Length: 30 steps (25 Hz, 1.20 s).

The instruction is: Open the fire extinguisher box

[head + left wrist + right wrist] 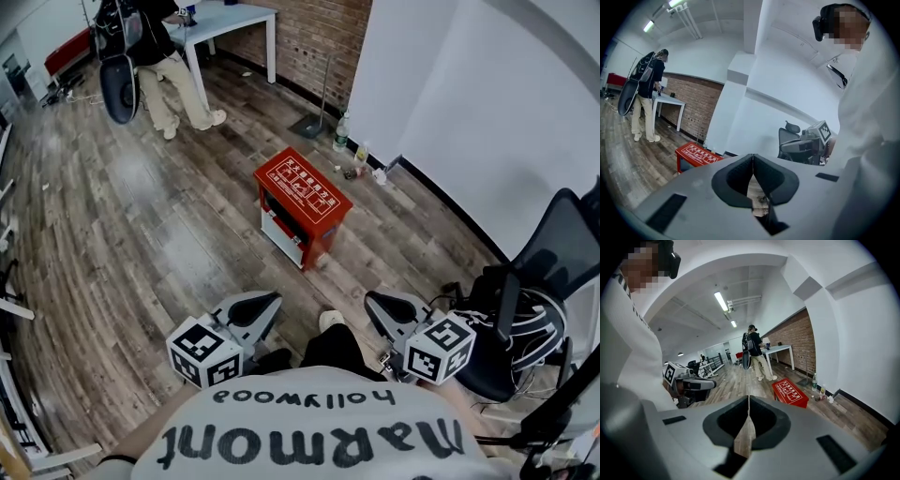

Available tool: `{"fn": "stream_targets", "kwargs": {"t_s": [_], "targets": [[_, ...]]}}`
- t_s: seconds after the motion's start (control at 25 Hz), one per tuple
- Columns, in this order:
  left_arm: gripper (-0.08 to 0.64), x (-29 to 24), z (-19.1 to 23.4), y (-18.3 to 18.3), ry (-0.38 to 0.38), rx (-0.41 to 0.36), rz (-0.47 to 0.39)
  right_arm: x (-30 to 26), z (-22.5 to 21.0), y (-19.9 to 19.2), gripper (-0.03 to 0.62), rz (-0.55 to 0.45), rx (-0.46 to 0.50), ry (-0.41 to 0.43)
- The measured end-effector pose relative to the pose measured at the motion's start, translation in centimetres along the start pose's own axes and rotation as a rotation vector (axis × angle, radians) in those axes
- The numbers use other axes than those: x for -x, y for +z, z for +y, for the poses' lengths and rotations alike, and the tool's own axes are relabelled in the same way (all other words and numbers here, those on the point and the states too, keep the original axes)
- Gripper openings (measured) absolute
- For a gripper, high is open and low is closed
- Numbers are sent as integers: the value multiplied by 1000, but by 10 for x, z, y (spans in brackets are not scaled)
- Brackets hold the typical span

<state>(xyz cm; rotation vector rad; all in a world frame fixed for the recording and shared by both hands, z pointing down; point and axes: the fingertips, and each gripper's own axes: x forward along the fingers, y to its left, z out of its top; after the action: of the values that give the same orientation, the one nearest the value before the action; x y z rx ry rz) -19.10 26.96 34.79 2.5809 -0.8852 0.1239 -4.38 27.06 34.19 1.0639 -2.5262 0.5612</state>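
1. Standing on the wooden floor (141,234), the red fire extinguisher box (302,194) sits at 12 o'clock from both grippers, well apart from them, and looks closed.
2. Left gripper (272,300): jaws pressed together, nothing between them.
3. Right gripper (373,300): jaws together, empty.
4. Black office chair (553,272) at 3 o'clock.

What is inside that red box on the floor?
Only the red box with its printed top and pale front panel shows. It looks closed, so whatever is inside is hidden.

A person (172,86) stands at the white table (232,15) (bottles (342,132) by the wall (422,84)).
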Motion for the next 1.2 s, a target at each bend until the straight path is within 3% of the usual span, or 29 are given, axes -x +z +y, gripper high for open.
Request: {"fn": "stream_targets", "kwargs": {"t_s": [0.2, 0.52, 0.76, 1.2], "targets": [[8, -32, 22, 19, 47, 32, -22, -21, -39, 18, 12, 36, 11, 49], [8, -86, 56, 56, 136, 44, -66, -57, -103, 72, 12, 57, 105, 146], [8, -120, 74, 65, 192, 69, -70, -75, -143, 83, 12, 86, 124, 201], [8, -184, 84, 67, 225, 90, -20, -90, -213, 91, 12, 126, 126, 265]]}}
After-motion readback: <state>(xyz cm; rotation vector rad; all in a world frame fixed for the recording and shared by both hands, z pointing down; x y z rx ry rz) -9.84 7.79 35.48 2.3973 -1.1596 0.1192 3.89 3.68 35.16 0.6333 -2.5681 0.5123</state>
